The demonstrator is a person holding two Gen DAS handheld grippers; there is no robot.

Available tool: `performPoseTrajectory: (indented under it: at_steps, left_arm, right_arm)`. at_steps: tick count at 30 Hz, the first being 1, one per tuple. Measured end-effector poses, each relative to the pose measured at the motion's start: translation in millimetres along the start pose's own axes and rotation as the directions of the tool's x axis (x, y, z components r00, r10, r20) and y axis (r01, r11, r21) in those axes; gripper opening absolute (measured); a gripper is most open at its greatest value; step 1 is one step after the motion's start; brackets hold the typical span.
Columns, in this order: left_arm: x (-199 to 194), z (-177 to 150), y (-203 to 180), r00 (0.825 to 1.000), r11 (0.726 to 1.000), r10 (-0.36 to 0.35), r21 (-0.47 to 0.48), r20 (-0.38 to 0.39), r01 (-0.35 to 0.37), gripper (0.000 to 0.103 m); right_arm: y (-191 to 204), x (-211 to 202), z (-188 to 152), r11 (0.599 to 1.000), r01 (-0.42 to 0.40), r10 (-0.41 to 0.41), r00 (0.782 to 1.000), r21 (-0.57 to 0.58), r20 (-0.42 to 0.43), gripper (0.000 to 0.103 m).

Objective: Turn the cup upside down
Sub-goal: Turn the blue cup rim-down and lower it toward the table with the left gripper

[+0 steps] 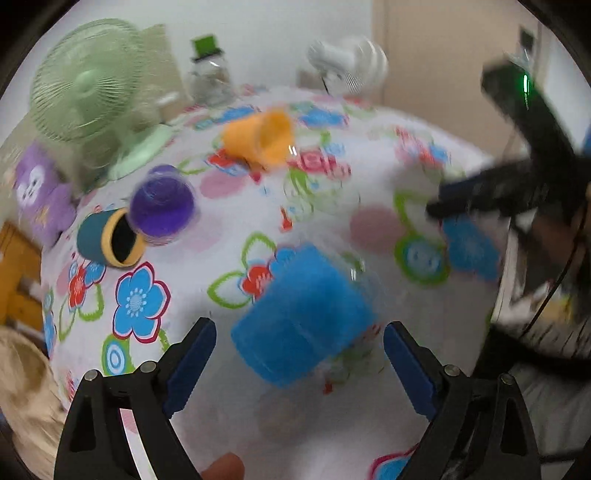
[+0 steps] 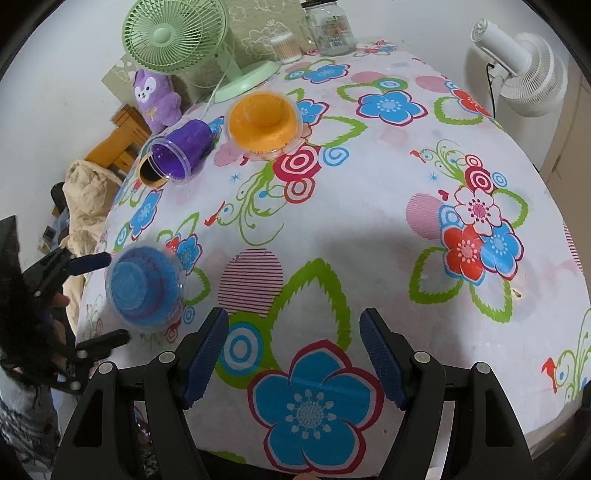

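A blue cup (image 1: 301, 314) lies tilted on the flowered tablecloth, just beyond and between the fingers of my open left gripper (image 1: 299, 363), which does not touch it. In the right wrist view the blue cup (image 2: 144, 286) stands bottom up near the table's left edge, between the left gripper's fingers (image 2: 94, 260). An orange cup (image 1: 258, 138) (image 2: 262, 123), a purple cup (image 1: 162, 205) (image 2: 183, 149) and a teal cup with a yellow rim (image 1: 110, 240) lie on their sides farther back. My right gripper (image 2: 293, 354) is open and empty above the cloth.
A green fan (image 2: 177, 35), a purple plush toy (image 2: 155, 98), a glass jar (image 2: 330, 27) and a white fan (image 2: 524, 70) stand at the table's far side. The table's left edge (image 2: 92, 295) drops off beside the blue cup.
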State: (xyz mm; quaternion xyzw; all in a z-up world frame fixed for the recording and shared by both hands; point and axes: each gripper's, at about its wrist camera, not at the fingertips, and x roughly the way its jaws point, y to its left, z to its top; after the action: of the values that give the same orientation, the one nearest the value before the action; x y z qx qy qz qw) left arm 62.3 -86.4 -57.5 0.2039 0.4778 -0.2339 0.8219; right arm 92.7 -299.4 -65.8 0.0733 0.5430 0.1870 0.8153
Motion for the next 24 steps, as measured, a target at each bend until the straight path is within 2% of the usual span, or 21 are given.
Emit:
performPoseTrajectory:
  at_steps: [9,11,13,14,16,24]
  left_arm:
    - [28,3,14,0.996,0.996,-0.047,0.079,-0.072,0.053,0.093]
    - [32,4,14,0.994,0.994,-0.056,0.093,-0.089,0.065,0.089]
    - [37,5,13,0.992,0.992,-0.067,0.101,-0.109,0.078,0.073]
    - [38,5,12,0.991,0.991,-0.066,0.111,-0.118,0.079,0.071]
    - [39,3,9,0.989,0.989,-0.055,0.132,-0.136,0.073,0.061]
    - [31,9,0,0.991,0.993,-0.029,0.112,-0.131,0.044,0.059]
  right_arm:
    - [6,2,-2,1.0,-0.001,0.0,1.0,-0.008,-0.015,0.076]
    - [7,3,-1,1.0,-0.003,0.003,1.0,-0.005,-0.021,0.076]
    - [6,4,-1,1.0,-0.011,0.011,1.0,0.0,-0.024,0.076]
    - [6,4,0,1.0,-0.016,0.016,1.0,0.005,-0.024,0.076]
    - [4,6,1,1.0,-0.016,0.017,1.0,0.013,-0.025,0.076]
    - [7,7,1,1.0,-0.03,0.03,0.999,-0.006,-0.024,0.076]
